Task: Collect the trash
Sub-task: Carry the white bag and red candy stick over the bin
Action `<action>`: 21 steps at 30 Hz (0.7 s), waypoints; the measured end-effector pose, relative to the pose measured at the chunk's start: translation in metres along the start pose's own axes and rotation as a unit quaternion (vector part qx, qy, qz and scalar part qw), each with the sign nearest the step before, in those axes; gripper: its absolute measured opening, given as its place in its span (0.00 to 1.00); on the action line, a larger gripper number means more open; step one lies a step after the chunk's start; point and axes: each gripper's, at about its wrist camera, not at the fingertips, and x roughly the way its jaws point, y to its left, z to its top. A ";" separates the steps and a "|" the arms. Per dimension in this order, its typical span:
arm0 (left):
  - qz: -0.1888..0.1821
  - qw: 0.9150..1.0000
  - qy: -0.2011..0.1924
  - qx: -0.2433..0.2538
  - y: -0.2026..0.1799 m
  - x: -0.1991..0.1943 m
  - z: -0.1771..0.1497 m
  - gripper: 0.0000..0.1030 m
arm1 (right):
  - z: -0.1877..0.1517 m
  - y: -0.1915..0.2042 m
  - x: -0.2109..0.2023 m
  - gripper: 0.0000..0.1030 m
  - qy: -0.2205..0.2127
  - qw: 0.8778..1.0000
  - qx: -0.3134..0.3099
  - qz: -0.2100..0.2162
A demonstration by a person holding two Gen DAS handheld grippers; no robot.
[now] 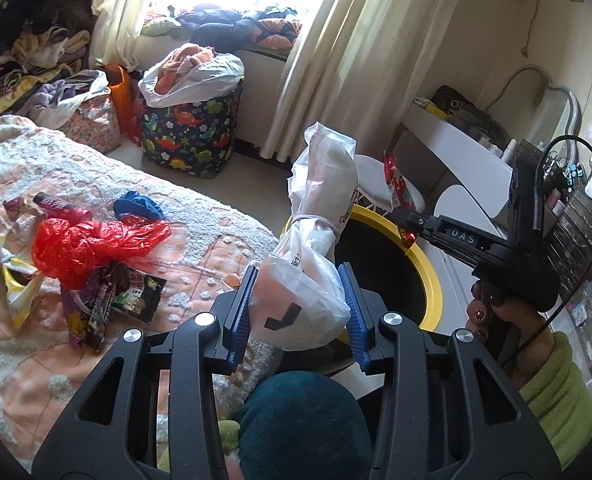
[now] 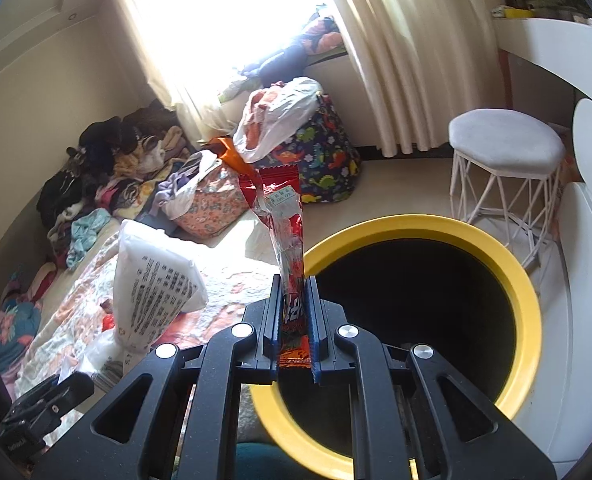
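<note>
My left gripper [image 1: 299, 280] is shut on a white plastic bag [image 1: 315, 220] that stands up from the jaws, beside the bin's rim; the bag also shows in the right wrist view [image 2: 152, 280]. My right gripper [image 2: 294, 292] is shut on a red snack wrapper [image 2: 284, 216] and holds it over the near rim of a black bin with a yellow rim [image 2: 531, 300]. The right gripper [image 1: 405, 216] and its wrapper [image 1: 397, 184] show above the bin [image 1: 431, 280] in the left wrist view. A red plastic bag [image 1: 84, 248] and several wrappers [image 1: 112, 300] lie on the bed.
A patterned bedspread [image 1: 36, 360] covers the bed at left. A dinosaur-print laundry basket [image 1: 192, 128] and bags stand by the window. A white stool [image 2: 503, 160] stands beyond the bin, a white desk [image 1: 467, 152] at right. Clothes pile [image 2: 108, 168] in the corner.
</note>
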 end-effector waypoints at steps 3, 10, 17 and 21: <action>-0.004 1.000 0.008 0.009 -0.006 0.007 -0.002 0.32 | 0.001 -0.013 0.001 0.11 0.000 1.000 0.016 -0.008; -0.014 0.999 0.031 0.022 -0.017 0.025 -0.006 0.32 | 0.000 -0.036 0.005 0.11 0.003 0.999 0.042 -0.028; -0.020 0.998 0.048 0.031 -0.025 0.044 -0.009 0.32 | -0.004 -0.052 0.011 0.11 0.010 0.997 0.058 -0.055; -0.022 0.997 0.060 0.035 -0.028 0.057 -0.010 0.32 | -0.006 -0.063 0.015 0.11 0.015 0.995 0.071 -0.062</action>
